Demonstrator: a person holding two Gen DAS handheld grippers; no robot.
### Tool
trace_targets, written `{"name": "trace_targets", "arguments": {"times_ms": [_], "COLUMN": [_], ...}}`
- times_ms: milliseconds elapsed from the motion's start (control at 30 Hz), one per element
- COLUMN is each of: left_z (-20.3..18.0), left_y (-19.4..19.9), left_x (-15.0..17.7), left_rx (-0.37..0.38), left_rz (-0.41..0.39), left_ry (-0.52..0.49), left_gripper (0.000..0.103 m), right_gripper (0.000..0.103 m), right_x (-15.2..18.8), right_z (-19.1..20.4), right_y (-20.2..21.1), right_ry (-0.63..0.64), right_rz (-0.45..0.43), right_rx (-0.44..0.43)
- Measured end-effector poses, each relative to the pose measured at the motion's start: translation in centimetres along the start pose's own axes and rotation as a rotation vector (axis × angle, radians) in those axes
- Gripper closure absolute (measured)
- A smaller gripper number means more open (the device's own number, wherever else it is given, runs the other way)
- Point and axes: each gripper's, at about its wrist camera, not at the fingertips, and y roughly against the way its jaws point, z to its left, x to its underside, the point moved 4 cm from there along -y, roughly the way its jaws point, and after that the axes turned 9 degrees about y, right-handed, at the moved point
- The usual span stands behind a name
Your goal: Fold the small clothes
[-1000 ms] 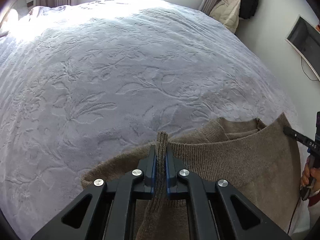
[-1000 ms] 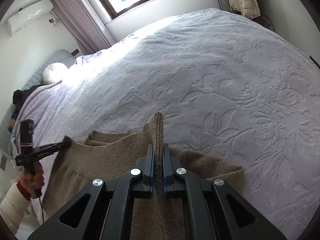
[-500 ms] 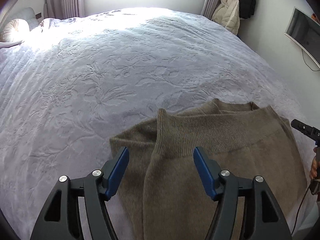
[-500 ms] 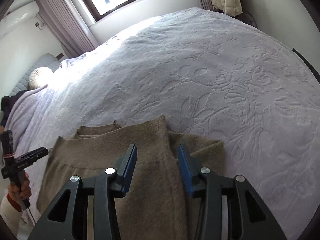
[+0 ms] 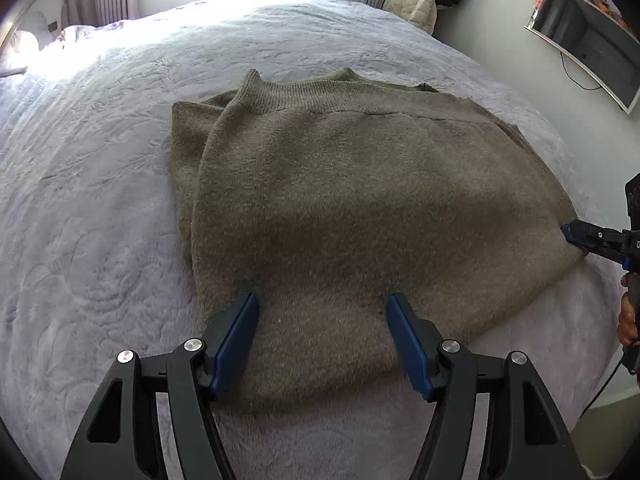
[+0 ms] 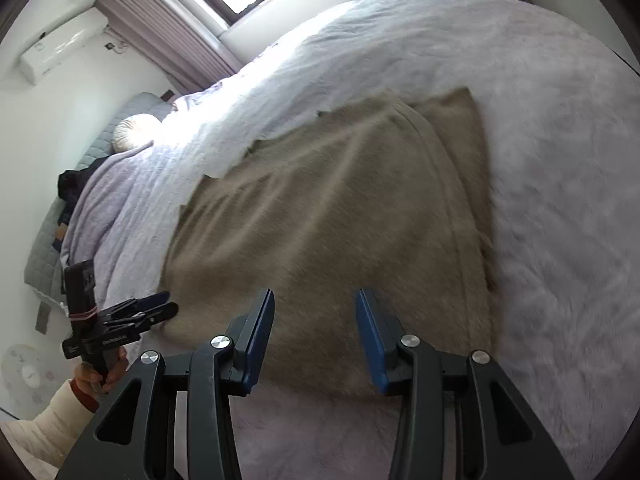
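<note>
On the bed: tan knit sweater [image 5: 360, 208] lies flat on the lilac bedspread [image 5: 92, 220], one layer doubled over, ribbed band at far side.
Left gripper [image 5: 322, 320]: jaws wide, empty, poised over the near edge.
Right gripper [image 6: 315, 322]: jaws wide, empty, over the near edge too; view blurred.
Step, my read: regrasp near edge for next fold.
Do well: pinch both layers at matching points near the corners, lift evenly, keep edges square.
Risk: top layer sliding off the lower one.
</note>
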Motion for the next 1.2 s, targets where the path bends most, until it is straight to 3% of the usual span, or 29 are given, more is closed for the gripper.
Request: {"name": "trace_targets", "arguments": {"times_ms": [133, 367, 500, 667, 800, 933, 967, 1033, 1100, 1200], "left_z": [-0.2, 1.2, 2.0, 4.0, 5.9, 6.4, 6.5, 6.5, 6.5, 5.6], "left_y": [1.2, 2.9, 3.9, 5.0, 4.4, 3.3, 3.2, 3.3, 3.8, 3.4], "left_x": [0.9, 2.3, 2.4, 1.9, 1.8, 1.6, 1.4, 1.1, 0.6, 0.3], "left_rx": [-0.034, -0.038, 0.016, 0.142, 0.245, 0.271, 0.262, 0.247, 0.278, 0.288], "left_rz": [-0.011, -0.039, -0.039, -0.053, -0.020, 0.017, 0.020, 0.011, -0.016, 0.002], "left_ry": [0.032, 0.117, 0.173, 0.260, 0.342, 0.341, 0.340, 0.332, 0.330, 0.283], "left_gripper": [0.035, 0.035, 0.035, 0.035, 0.035, 0.036, 0.041, 0.042, 0.042, 0.042], "right_gripper": [0.057, 0.057, 0.057, 0.056, 0.056, 0.056, 0.056, 0.056, 0.056, 0.056], "right_x": [2.3, 3.6, 4.3, 5.2, 5.8, 6.0, 6.1, 6.1, 6.1, 6.5], "right_z": [-1.5, -1.1, -0.3, 1.5, 2.8, 4.3, 4.8, 5.5, 6.2, 6.8], "right_y": [1.2, 2.0, 2.1, 2.1, 1.7, 0.3, 0.0, -0.3, -0.5, -1.2], "right_ry": [-0.091, -0.125, -0.134, -0.138, -0.132, -0.118, -0.116, -0.113, -0.104, -0.092], "right_rz": [-0.048, -0.049, -0.044, -0.050, -0.046, -0.022, -0.019, -0.017, -0.020, 0.003], "right_rx": [-0.054, -0.029, -0.024, -0.067, -0.100, -0.117, -0.117, -0.122, -0.137, -0.140]}}
